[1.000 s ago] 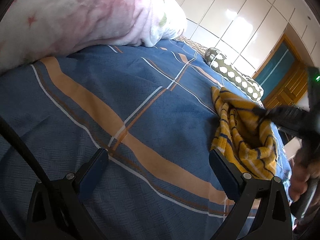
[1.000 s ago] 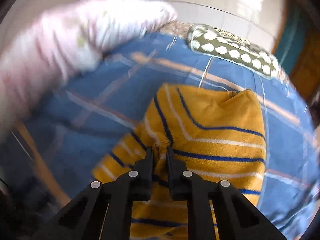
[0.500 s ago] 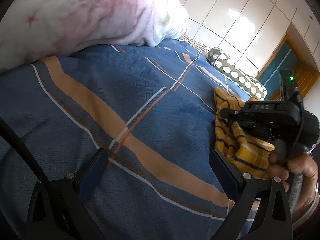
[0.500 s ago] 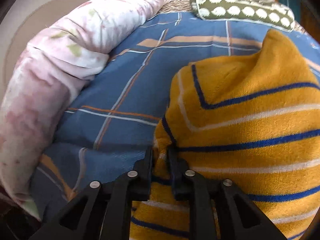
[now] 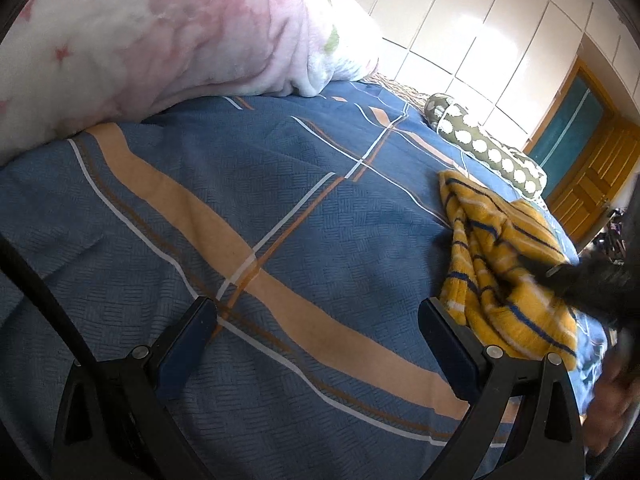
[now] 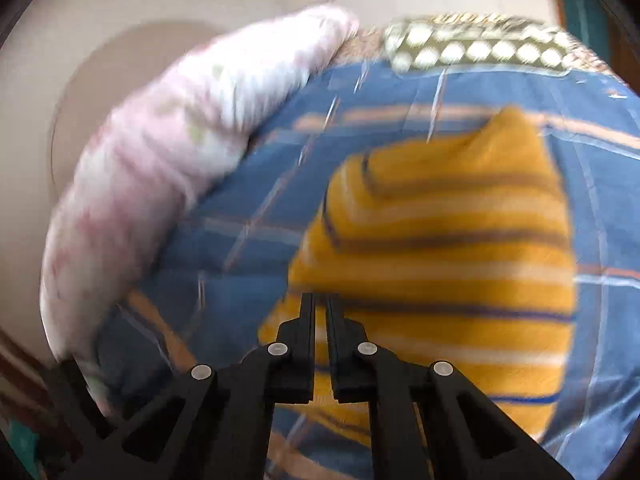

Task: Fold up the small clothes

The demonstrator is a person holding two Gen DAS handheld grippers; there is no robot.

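Soft, limp yellow striped knit point(image 6: 440, 240), bunched on the bed point(image 5: 240, 240) at frame right, is best gripped at an edge; right tool point(image 6: 320, 308) is seen closed, left tool point(image 5: 316, 320) spread empty.

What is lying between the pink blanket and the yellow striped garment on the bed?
Only bare blue plaid bedsheet separates the pink blanket from the yellow striped garment, shown in both wrist views.

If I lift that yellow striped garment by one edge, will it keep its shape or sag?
The yellow striped garment will likely sag: it already lies rumpled in soft folds on the blue bedspread. It looks like thick knit, so it probably won't slip from the pinch. It seems light, and loose parts may trail.
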